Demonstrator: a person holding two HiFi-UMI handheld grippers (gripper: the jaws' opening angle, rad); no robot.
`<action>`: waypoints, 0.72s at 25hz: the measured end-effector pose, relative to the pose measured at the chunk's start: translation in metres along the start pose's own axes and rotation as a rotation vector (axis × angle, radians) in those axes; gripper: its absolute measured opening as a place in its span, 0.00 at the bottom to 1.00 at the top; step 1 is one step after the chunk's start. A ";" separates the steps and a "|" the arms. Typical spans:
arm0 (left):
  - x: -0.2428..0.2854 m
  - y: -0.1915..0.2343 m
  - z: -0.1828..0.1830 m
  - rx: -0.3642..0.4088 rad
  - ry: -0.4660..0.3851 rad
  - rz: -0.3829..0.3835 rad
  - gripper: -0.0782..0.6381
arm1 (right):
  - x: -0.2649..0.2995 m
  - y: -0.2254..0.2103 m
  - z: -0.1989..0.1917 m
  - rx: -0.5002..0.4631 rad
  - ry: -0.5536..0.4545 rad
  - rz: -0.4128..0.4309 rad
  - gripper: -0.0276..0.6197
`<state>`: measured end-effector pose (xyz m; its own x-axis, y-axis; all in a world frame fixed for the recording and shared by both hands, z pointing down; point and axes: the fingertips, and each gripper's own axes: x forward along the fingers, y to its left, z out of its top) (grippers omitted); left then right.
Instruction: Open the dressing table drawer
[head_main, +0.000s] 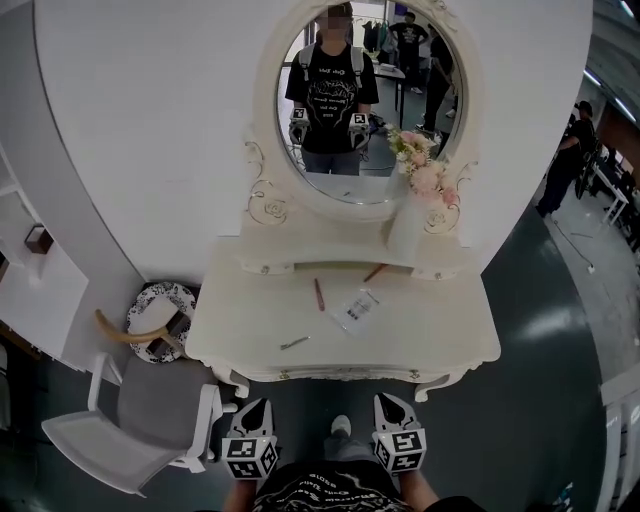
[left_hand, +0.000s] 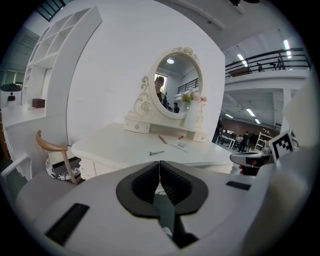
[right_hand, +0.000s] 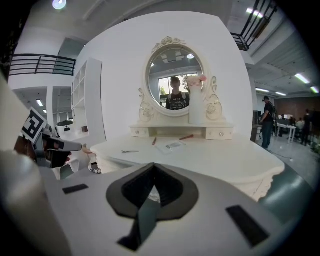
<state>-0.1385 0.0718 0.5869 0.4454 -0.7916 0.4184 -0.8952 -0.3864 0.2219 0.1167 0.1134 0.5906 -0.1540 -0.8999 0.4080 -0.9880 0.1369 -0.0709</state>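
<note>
As the drawer (head_main: 345, 375) is unopened, the left gripper (head_main: 252, 408) and right gripper (head_main: 392, 402) are held near it, jaws pressed together, empty.

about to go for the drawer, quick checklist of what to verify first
1. drawer shut, ready to pull: ok
2. left gripper open for a grip: not ok, jaws shut and empty
3. right gripper open for a grip: not ok, jaws shut and empty
4. way to the drawer front free: ok, chair stands off to the left
5. where to grip the drawer: cannot tell, its front shows too small
</note>
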 end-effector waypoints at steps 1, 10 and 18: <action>0.006 -0.001 0.001 -0.001 0.003 0.001 0.13 | 0.004 -0.005 0.001 0.001 0.003 0.000 0.06; 0.051 -0.008 0.019 -0.002 0.024 0.019 0.13 | 0.044 -0.039 0.018 0.003 0.023 0.016 0.06; 0.084 -0.022 0.029 -0.017 0.032 0.065 0.13 | 0.080 -0.075 0.036 -0.006 0.029 0.051 0.06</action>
<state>-0.0820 -0.0001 0.5914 0.3871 -0.7988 0.4605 -0.9219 -0.3266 0.2083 0.1785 0.0160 0.5954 -0.2043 -0.8795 0.4298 -0.9789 0.1848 -0.0870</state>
